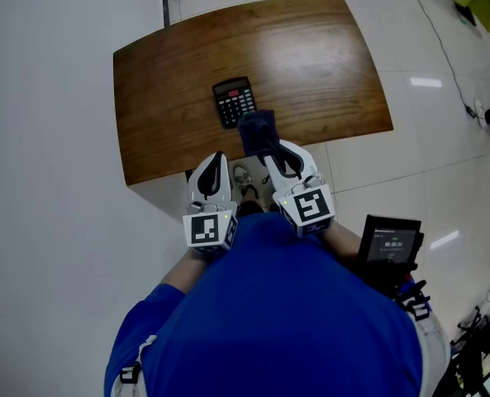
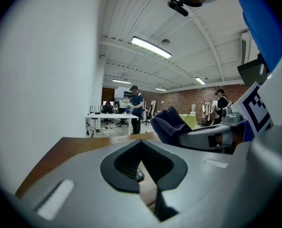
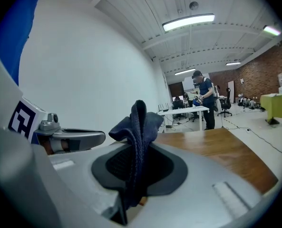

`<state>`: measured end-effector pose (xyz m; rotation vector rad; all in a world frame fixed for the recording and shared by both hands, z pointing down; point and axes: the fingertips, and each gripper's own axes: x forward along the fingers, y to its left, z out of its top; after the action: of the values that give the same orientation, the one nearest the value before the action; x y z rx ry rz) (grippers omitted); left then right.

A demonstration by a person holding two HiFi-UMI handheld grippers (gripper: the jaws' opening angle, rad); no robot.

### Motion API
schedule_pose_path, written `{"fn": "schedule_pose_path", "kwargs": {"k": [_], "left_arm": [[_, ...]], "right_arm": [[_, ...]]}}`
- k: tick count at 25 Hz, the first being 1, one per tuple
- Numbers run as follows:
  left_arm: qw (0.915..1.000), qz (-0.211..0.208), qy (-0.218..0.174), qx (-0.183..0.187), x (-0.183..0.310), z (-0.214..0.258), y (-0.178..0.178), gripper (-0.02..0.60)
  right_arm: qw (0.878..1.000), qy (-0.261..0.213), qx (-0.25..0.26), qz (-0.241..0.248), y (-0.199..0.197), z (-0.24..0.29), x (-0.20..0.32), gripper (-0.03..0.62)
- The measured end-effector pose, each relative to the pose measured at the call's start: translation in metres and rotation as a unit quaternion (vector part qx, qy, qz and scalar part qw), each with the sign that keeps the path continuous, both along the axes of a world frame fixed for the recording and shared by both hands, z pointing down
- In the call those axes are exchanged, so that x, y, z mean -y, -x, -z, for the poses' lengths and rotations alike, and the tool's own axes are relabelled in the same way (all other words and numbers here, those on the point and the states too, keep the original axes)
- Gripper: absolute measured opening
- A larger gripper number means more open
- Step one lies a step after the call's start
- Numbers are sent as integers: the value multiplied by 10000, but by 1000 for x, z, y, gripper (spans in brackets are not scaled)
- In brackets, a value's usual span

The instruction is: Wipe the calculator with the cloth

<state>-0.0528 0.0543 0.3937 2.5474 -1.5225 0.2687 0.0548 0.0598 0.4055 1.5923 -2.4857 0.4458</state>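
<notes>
Right gripper (image 1: 268, 149) is pinching the cloth (image 1: 257, 129) at the table's (image 1: 311, 64) near edge, left gripper (image 1: 218, 160) sitting pressed together, empty. Probably lowering onto the calculator (image 1: 233, 101) next.

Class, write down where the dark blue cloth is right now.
In the head view the cloth is pinched in the right gripper, above the near edge of the table, just on the person's side of the calculator.

Calculator (image 1: 234, 101) sits mid-surface (image 1: 327, 64), centre frame. Cloth (image 1: 257, 129) lies just below-right of it, perhaps touching, in the right gripper (image 1: 270, 145). Left gripper (image 1: 218, 159) is lower left, over the near edge.
</notes>
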Motion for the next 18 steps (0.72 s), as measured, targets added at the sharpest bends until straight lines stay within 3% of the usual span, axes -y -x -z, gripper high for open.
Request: {"fn": "schedule_pose_path", "kwargs": {"k": [8,18], "left_arm": [[9994,-232,68,-237,56,-27,26,6],[9982,-433,153,-381,109,-8,46,6]], "right_arm": [[9994,167,-260,-171,24,-23,49,63],[9983,100,-449,-353,41,2,93,63]]}}
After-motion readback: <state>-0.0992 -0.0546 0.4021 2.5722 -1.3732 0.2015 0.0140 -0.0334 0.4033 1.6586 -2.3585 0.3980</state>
